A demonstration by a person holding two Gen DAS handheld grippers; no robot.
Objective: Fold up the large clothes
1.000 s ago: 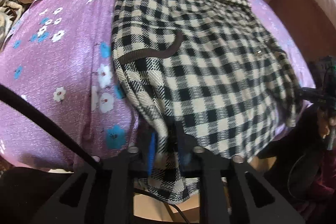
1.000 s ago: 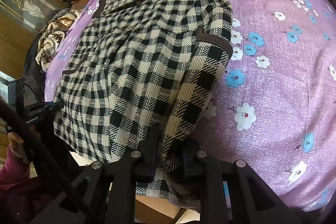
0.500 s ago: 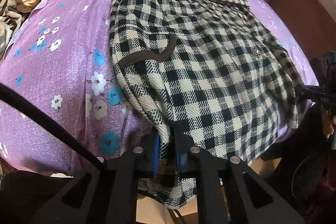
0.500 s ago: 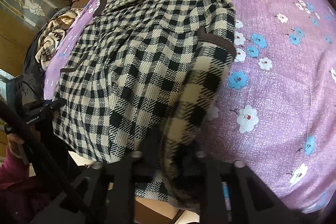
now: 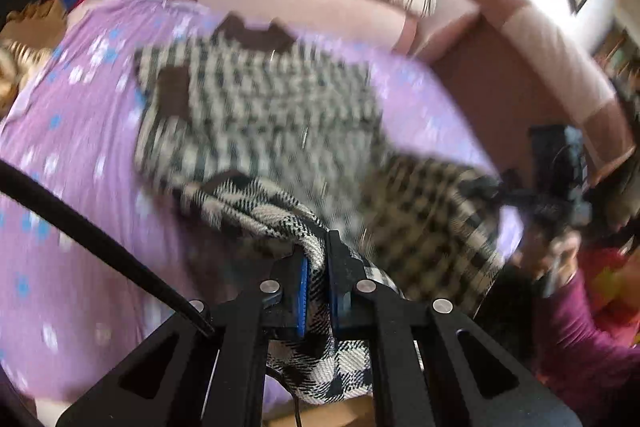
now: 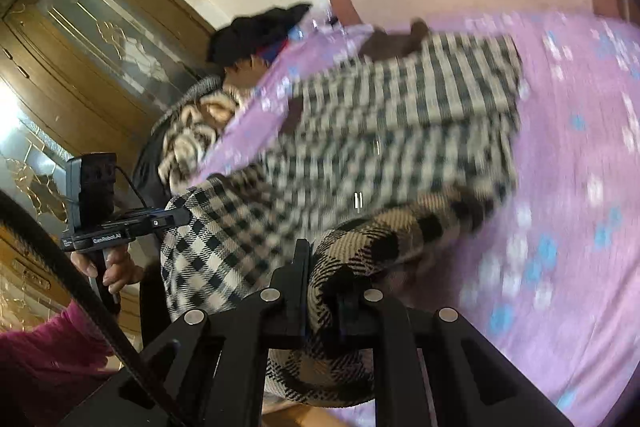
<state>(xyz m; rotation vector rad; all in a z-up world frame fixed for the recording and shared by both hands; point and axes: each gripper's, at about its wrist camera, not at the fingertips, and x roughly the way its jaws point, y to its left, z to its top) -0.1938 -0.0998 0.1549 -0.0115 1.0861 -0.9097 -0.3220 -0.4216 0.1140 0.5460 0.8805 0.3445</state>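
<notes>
Grippers both bite: your left gripper [image 5: 316, 267] and right gripper [image 6: 324, 279] each clamp the black-and-cream checked woollen coat's [image 5: 256, 115] hem above the purple floral bedsheet [image 5: 72, 155].

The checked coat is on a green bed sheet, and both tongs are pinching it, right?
Not quite: the sheet is purple with blue and white flowers, as the right wrist view shows. The rest holds: the left tongs and right tongs both pinch the coat.
</notes>
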